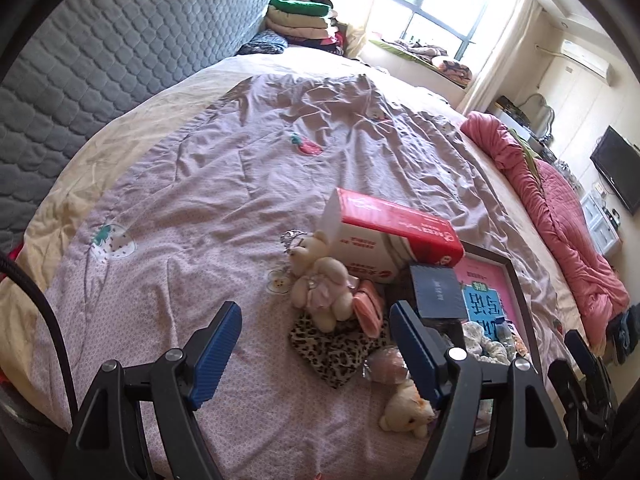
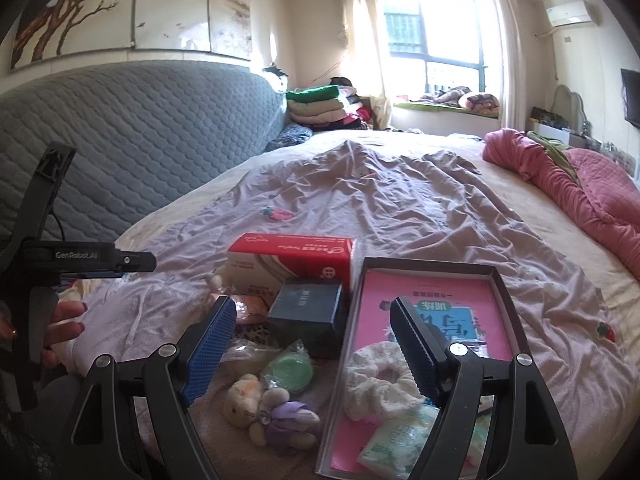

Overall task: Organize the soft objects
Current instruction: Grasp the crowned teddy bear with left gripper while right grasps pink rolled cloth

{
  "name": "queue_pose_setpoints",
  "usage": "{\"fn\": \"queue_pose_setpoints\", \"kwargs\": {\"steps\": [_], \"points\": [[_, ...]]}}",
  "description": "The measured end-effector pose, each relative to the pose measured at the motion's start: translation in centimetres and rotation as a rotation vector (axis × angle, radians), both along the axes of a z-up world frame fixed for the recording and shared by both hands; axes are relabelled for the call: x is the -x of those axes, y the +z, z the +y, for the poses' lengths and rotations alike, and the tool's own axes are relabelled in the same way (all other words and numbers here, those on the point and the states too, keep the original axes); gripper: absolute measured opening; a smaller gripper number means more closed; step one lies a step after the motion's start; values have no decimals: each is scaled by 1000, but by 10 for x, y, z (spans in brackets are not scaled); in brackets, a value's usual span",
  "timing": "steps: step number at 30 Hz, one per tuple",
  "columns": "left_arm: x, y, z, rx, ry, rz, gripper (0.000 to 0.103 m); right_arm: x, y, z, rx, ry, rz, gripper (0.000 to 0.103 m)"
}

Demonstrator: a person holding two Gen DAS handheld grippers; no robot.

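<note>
My left gripper (image 1: pixel 315 312) hangs open and empty over a heap on the bed. In the heap lie a cream plush bear in a pink dress (image 1: pixel 324 284), a leopard-print pouch (image 1: pixel 336 350), a pink coin purse (image 1: pixel 368 308), a wrapped round item (image 1: pixel 386 364) and a small cream plush (image 1: pixel 404 410). My right gripper (image 2: pixel 312 304) is open too, with nothing held. Below it lie a plush in a purple dress (image 2: pixel 276 412) and a green wrapped round item (image 2: pixel 290 370). The shallow tray (image 2: pixel 502 292) holds a white scrunchie (image 2: pixel 376 380), a tissue pack (image 2: pixel 400 436) and a pink book.
A red-and-white box (image 2: pixel 292 258) and a dark blue box (image 2: pixel 306 312) stand behind the heap. A rumpled pink quilt (image 2: pixel 580 196) lies along the bed's right side. The grey padded headboard (image 2: pixel 120 140) is on the left. The left gripper (image 2: pixel 120 262) and a hand (image 2: pixel 64 320) show at the left.
</note>
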State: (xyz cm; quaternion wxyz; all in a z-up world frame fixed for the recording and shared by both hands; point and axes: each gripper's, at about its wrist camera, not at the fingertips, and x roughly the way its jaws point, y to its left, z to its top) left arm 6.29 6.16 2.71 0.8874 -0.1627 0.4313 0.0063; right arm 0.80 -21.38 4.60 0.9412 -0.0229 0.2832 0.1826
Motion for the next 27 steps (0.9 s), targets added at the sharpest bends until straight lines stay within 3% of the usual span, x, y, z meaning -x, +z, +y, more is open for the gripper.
{"fn": "queue_pose_setpoints", "kwargs": {"steps": [18,21,27], "points": [[-28,-49,27,111,30,74,76,-10,-46,80,171,177,42,80],[-40,-60,28,148,24,104,76,-18,-56,90,190,189,54,80],[-62,-84,37,296,38,148,76,-32,-69,103,223,202,69,80]]}}
